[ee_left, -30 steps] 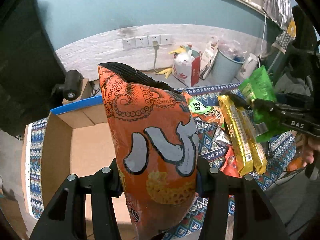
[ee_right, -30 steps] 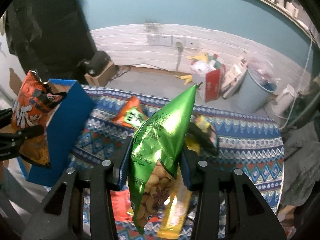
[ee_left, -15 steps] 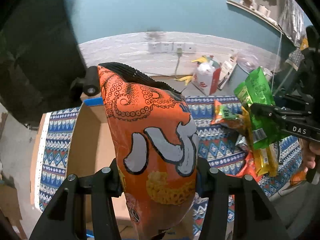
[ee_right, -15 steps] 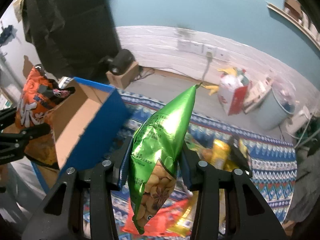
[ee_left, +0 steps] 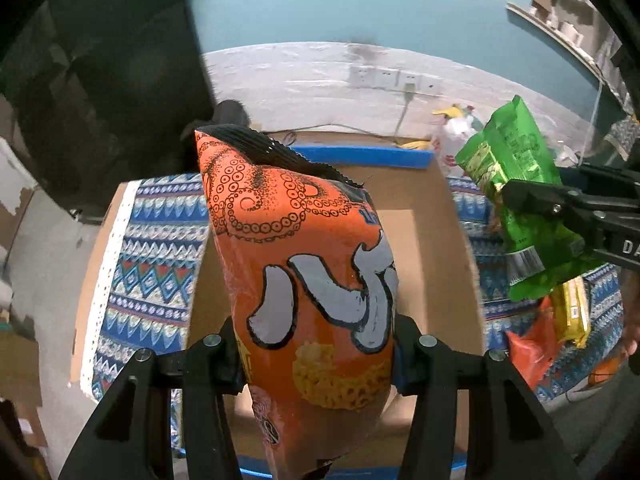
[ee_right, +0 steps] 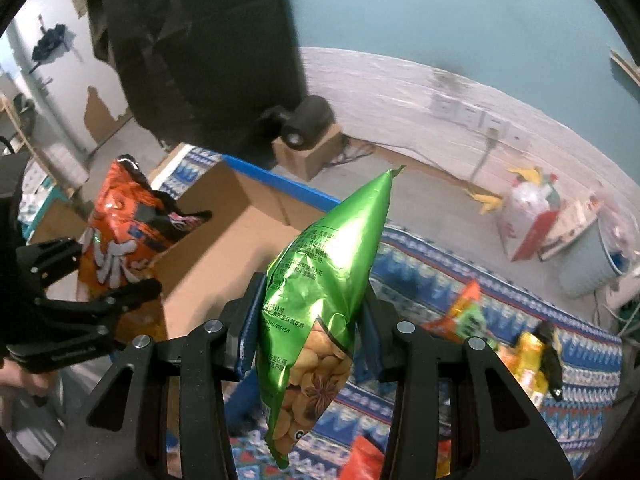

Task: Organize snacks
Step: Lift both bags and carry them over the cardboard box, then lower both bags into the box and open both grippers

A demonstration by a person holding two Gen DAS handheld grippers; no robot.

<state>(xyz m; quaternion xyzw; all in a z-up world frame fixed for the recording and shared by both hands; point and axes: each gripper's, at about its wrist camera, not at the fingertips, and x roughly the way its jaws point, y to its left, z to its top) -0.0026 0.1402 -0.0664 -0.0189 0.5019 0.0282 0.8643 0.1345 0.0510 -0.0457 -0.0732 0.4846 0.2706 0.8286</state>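
My left gripper is shut on an orange snack bag with an octopus print, held upright over the open cardboard box with blue edges. My right gripper is shut on a green foil bag of nuts, which hangs beside the box's right wall. In the right wrist view the orange bag and left gripper sit at the left, above the box. In the left wrist view the green bag and right gripper appear at the right.
A patterned blue cloth covers the table, with several loose snack packets lying on its right part. More packets show under the green bag. A black chair, a bin and wall sockets stand behind.
Both grippers have swung left with their bags. The orange bag is now over the middle of the box, and the green bag has come from above the packet pile to the box's right wall.
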